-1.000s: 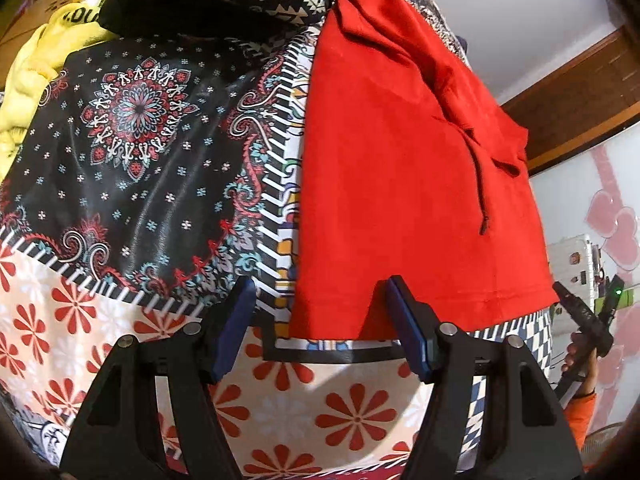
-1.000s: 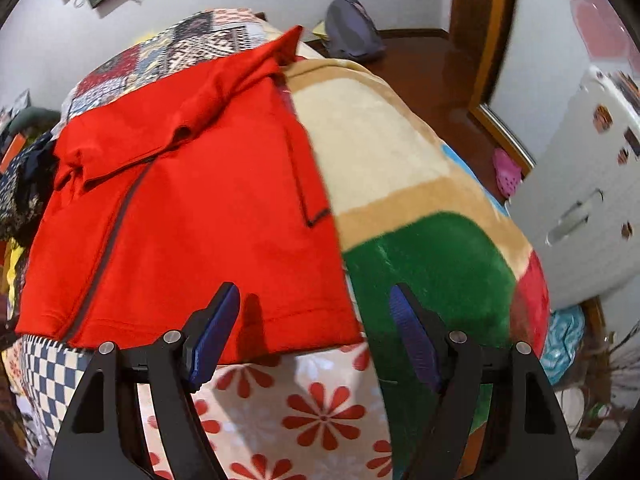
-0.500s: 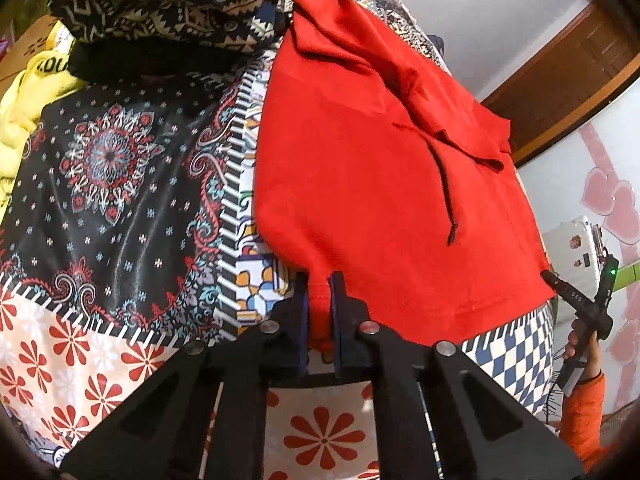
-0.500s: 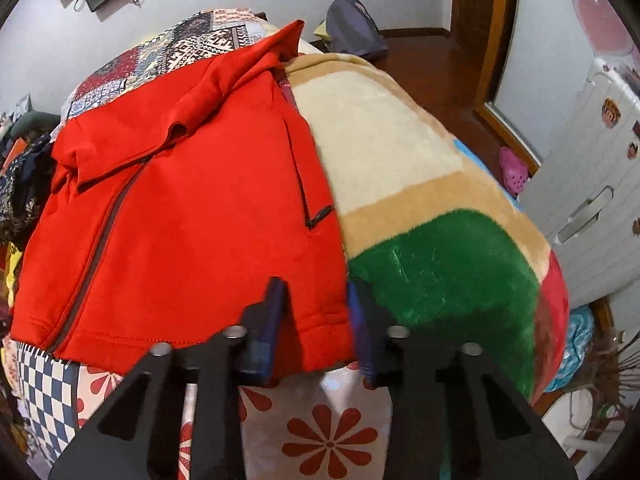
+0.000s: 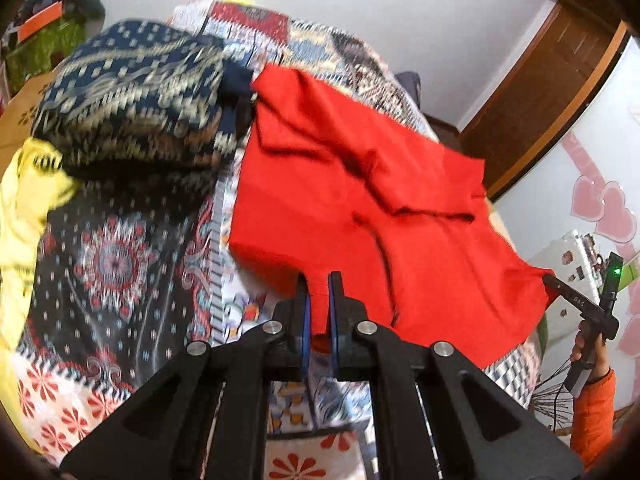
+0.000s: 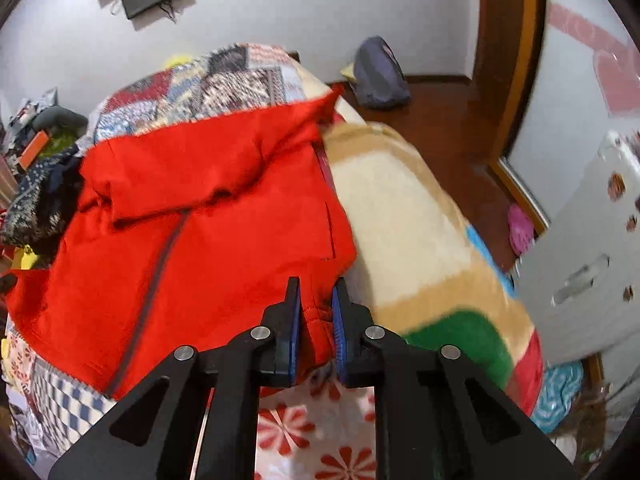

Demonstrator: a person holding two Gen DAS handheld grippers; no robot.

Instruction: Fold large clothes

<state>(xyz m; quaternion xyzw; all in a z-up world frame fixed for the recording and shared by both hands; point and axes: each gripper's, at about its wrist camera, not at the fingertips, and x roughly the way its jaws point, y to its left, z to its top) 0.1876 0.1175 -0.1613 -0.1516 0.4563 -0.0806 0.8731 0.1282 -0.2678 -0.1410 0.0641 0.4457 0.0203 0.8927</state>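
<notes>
Plain red hoodie (image 5: 400,216) with grey zip; black mandala-print bedspread (image 5: 112,264); navy-and-cream patterned garment (image 5: 132,92); cream, tan and green blanket (image 6: 420,240).

A second ago both grippers were wide open near the bottom edge of the red hoodie (image 5: 360,200). Now the left gripper (image 5: 319,280) and the right gripper (image 6: 315,284) are pinched tight on that edge. They have lifted it up off the bed, and the edge has bunched and moved farther away.
</notes>
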